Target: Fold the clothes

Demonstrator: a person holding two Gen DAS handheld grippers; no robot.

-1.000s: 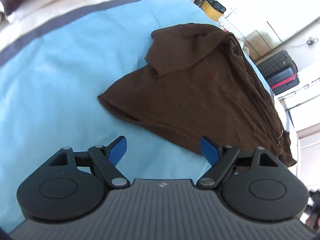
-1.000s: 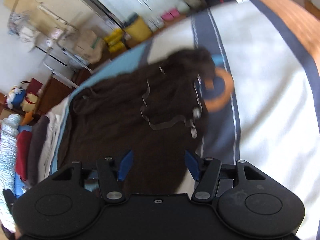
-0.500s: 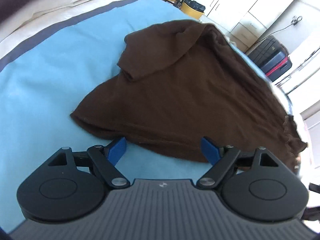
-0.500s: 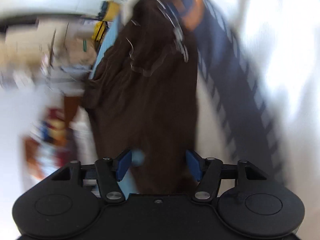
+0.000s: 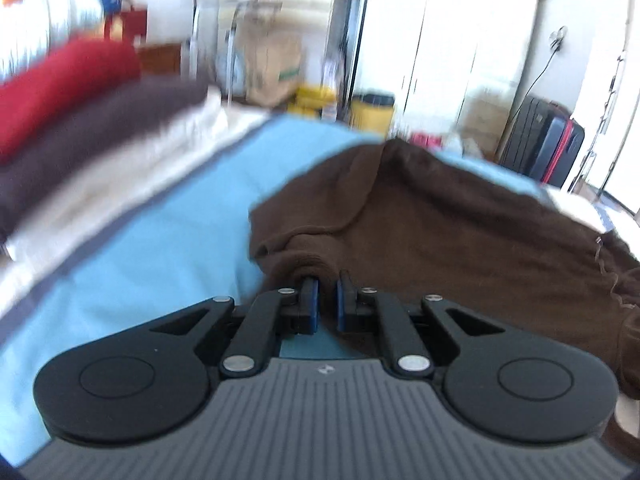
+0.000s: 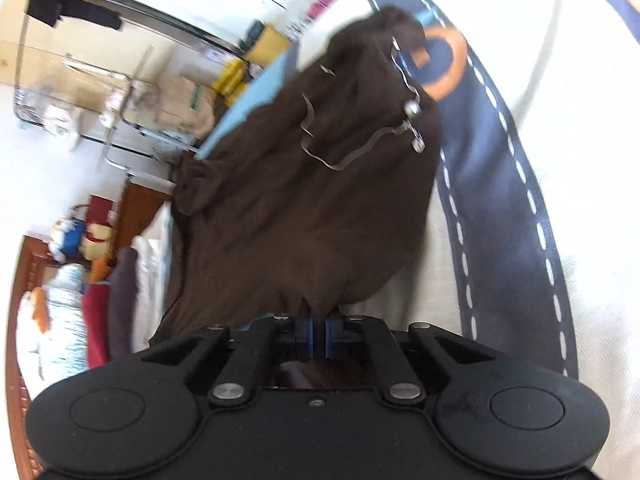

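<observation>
Landmark: the light-blue bedspread [image 5: 152,248].

- Brown garment [image 5: 460,240] is lying crumpled on the bedspread, right of its blue centre, bunched and unflattened. No crease or fold is showing yet.
- Left gripper [image 5: 324,304]: jaws are closing at this moment, blue pads pressing on a gathered roll of the garment's near edge. Cloth is sitting between them, so this reads as a pinch on the hem.
- Right gripper [image 6: 316,338]: jaws are closing too, pads nearly together, with the garment's near edge [image 6: 304,240] running in between. It is gripping the brown cloth at the side over the bedspread's white part with the navy dashed stripe [image 6: 492,200].
- A pale drawstring with metal ends [image 6: 412,120] is trailing across the far part of the garment, toward the bedspread's far edge.
- Stacked folded textiles, red and dark purple [image 5: 68,92], are sitting beyond the bedspread's left border.

Judgement: the task is standing at its very start for this piece. 2 grips are being taken; spreading, smoothing and every fold are remaining.
</observation>
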